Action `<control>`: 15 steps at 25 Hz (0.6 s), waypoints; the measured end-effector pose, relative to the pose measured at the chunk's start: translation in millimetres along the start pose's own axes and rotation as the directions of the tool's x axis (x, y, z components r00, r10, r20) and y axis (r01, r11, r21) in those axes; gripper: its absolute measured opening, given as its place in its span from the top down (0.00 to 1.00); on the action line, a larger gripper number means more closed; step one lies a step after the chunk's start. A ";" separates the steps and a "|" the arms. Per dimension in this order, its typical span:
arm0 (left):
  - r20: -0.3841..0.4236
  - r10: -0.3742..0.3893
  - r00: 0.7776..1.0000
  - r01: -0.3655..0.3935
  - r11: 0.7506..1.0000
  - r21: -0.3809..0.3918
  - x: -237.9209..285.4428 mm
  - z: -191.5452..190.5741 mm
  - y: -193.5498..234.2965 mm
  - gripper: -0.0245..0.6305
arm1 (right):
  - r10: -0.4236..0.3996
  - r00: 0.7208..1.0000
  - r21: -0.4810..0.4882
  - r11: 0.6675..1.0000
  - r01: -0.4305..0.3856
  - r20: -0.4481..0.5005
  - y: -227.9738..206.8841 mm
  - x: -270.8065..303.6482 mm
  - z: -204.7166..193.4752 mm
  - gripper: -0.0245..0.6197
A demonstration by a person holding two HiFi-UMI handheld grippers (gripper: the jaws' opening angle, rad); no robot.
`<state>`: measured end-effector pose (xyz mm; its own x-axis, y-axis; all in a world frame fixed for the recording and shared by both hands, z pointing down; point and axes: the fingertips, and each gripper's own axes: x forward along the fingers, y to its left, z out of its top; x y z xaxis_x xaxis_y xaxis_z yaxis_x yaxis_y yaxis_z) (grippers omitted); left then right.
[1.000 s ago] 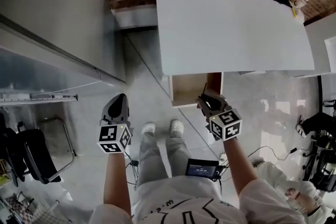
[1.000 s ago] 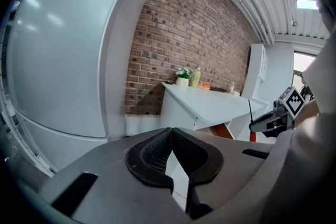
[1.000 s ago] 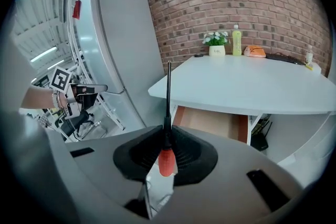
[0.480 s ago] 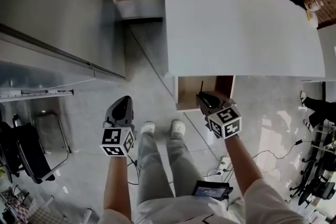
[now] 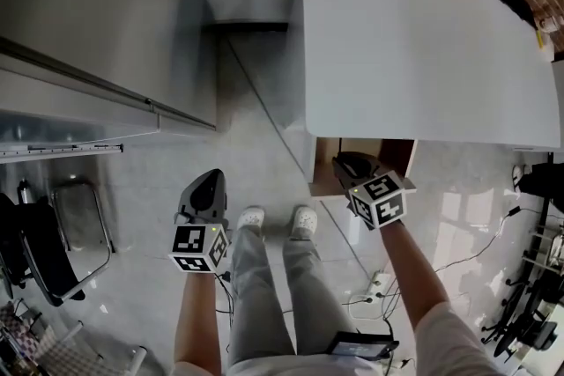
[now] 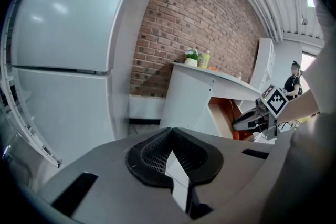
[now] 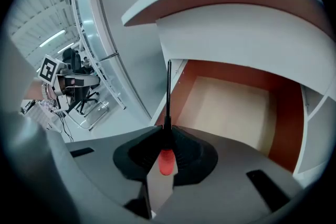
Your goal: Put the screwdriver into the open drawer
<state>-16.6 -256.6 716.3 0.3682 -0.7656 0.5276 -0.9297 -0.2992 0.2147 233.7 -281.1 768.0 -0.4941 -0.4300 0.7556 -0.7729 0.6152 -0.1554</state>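
Note:
My right gripper (image 7: 167, 132) is shut on the screwdriver (image 7: 166, 161). Its red handle sits between the jaws and its black shaft points up and forward over the open drawer (image 7: 236, 107). In the head view the right gripper (image 5: 352, 165) hangs over the front of that wooden drawer (image 5: 322, 165), which stands out from under the white table (image 5: 423, 40); the screwdriver's shaft is hidden there. The left gripper (image 5: 204, 196) hangs over the floor to the left, away from the drawer. Its jaws (image 6: 171, 134) are shut with nothing between them.
A large grey fridge (image 5: 88, 22) fills the left side, with a black chair (image 5: 48, 246) below it. The person's shoes (image 5: 251, 217) stand on the tiled floor near the drawer. Cables (image 5: 379, 284) lie at the right. A potted plant (image 6: 192, 56) stands on the table by the brick wall.
The person has stepped toward the table, and the right gripper with the screwdriver has come over the drawer's front. The left gripper has kept its place beside the legs.

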 end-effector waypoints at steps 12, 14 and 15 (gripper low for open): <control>-0.005 0.018 1.000 -0.018 1.000 -0.014 1.0 -13.7 9.9 0.94 | -0.021 0.991 0.008 1.000 0.022 -0.133 -12.6 49.9 -19.2 0.87; -0.003 0.022 1.000 -0.022 1.000 -0.013 -2.1 -12.0 11.8 0.94 | -0.022 0.993 0.009 1.000 0.023 -0.119 -10.3 50.0 -15.4 0.87; -0.002 0.024 1.000 -0.024 1.000 -0.012 -3.7 -11.0 12.8 0.94 | -0.015 0.994 0.010 1.000 0.016 -0.110 -7.7 49.6 -13.1 0.87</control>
<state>-29.7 -251.3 726.1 0.3462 -0.7710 0.5344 -0.9380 -0.2741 0.2123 220.3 -298.5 815.0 -0.4357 -0.3635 0.8234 -0.7845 0.6019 -0.1494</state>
